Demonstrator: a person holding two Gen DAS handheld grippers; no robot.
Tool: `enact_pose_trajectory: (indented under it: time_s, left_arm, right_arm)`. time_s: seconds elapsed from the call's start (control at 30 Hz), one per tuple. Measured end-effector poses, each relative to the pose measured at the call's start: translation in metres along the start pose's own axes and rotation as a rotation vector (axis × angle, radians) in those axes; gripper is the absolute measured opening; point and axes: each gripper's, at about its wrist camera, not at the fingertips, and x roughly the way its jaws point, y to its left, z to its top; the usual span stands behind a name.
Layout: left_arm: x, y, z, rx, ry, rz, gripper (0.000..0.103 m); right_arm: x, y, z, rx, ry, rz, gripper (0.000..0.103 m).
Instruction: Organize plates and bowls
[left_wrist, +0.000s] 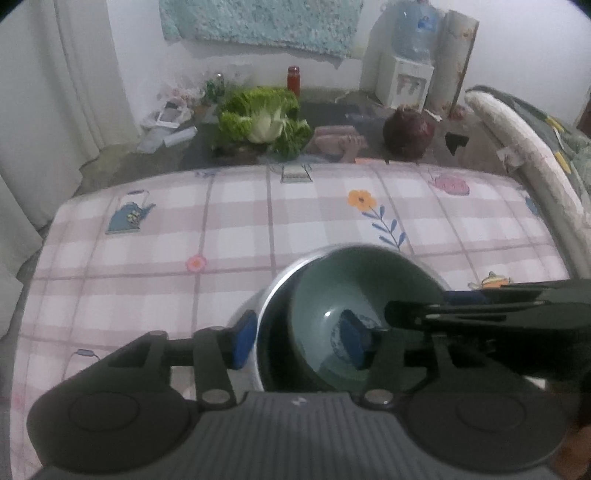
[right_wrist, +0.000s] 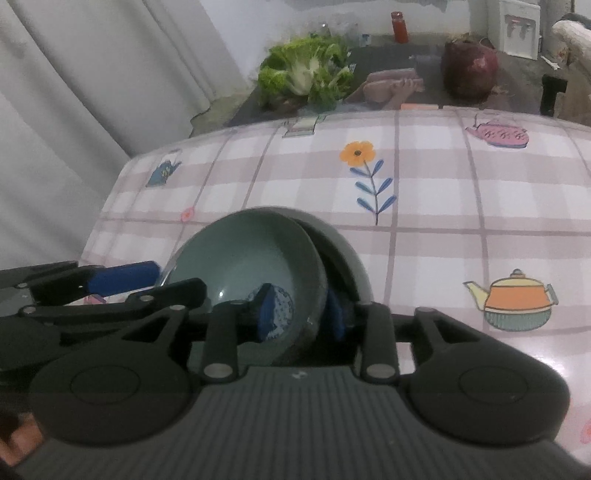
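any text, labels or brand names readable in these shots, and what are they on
No legible text in either view.
Water bottle label: a blue patch, too blurred to read.
Red jar: nothing readable on it.
Gripper body: a small pale mark, not letters.
Tablecloth: only pictures of teapots and flowers, no words.
Green bowl: a blue pattern inside, no writing.

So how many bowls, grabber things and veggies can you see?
Bowls: 2, the green bowl sitting inside the outer bowl
Grippers: 2, the left gripper and the right gripper
Vegetables: 2, the leafy green vegetable and the purple round vegetable
Total: 6
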Motion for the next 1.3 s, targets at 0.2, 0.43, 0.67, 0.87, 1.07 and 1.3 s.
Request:
enact_pose_trajectory:
  time_s: [0.2, 0.43, 0.67, 0.87, 1.07, 1.3]
  left_arm:
    - [-0.031, 0.009, -0.002, -0.011, -0.044, -0.043, 0.075]
    - [-0.101, 0.016, -0.039, 0.084, -0.161, -0.016, 0.08]
    - [-0.173, 0.046, -0.105, 0.052, -0.254, 0.053, 0.097]
    - [-0.211, 0.081, -0.172, -0.085, -0.227, 0.096, 0.103]
    - [-0.228, 0.106, -0.234, -0.172, -0.228, 0.103, 0.103]
    - [-0.211, 0.125, -0.279, -0.265, -0.167, -0.105, 0.103]
  right_arm:
    - [-0.039, -0.004, 0.001, 0.013, -0.086, 0.032, 0.063]
    - [-0.136, 0.018, -0.025, -0.143, -0.274, -0.016, 0.098]
    - [-0.216, 0.055, -0.089, -0.366, -0.414, -0.245, 0.102]
    - [-0.249, 0.082, -0.162, -0.474, -0.456, -0.34, 0.102]
    - [-0.255, 0.094, -0.219, -0.424, -0.395, -0.247, 0.102]
    - [-0.235, 0.095, -0.261, -0.189, -0.316, 0.07, 0.102]
